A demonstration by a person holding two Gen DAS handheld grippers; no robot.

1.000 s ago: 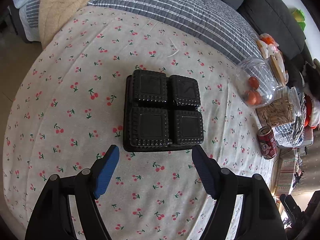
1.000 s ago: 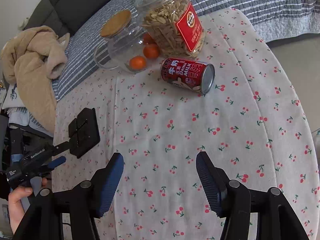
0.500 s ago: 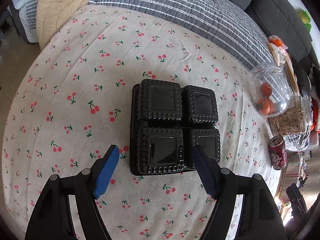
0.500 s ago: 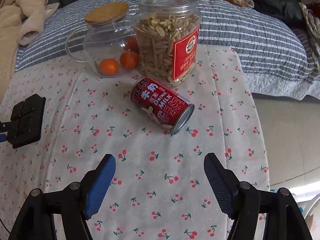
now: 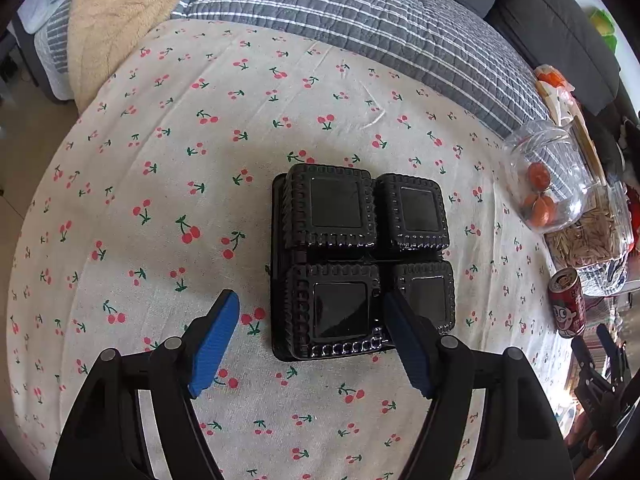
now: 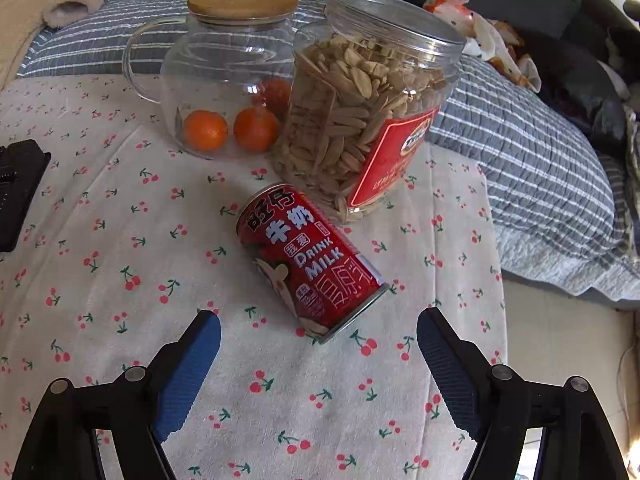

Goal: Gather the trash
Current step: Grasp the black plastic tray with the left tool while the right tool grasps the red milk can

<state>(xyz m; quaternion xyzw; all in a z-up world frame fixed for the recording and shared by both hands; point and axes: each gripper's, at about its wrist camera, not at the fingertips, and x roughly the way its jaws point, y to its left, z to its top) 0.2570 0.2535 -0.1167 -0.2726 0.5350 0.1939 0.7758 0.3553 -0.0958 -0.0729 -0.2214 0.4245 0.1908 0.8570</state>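
A black plastic food tray (image 5: 360, 256) with four square compartments lies upside down on the cherry-print tablecloth (image 5: 160, 200). My left gripper (image 5: 312, 312) is open, its jaws over the tray's near left corner. A red drink milk can (image 6: 310, 260) lies on its side on the cloth; it also shows in the left wrist view (image 5: 566, 304). My right gripper (image 6: 318, 336) is open, just short of the can's near end. The tray's edge shows at the left of the right wrist view (image 6: 18, 188).
A glass teapot (image 6: 224, 76) with a cork lid holds small oranges. A clear jar of seeds (image 6: 368, 112) stands right behind the can. A grey striped quilt (image 5: 360, 20) lies beyond the table. The table's right edge (image 6: 500, 280) drops to the floor.
Both grippers moved forward. The tray now sits between the left jaws' tips, and the can is much closer to the right gripper. Nothing was taken hold of.
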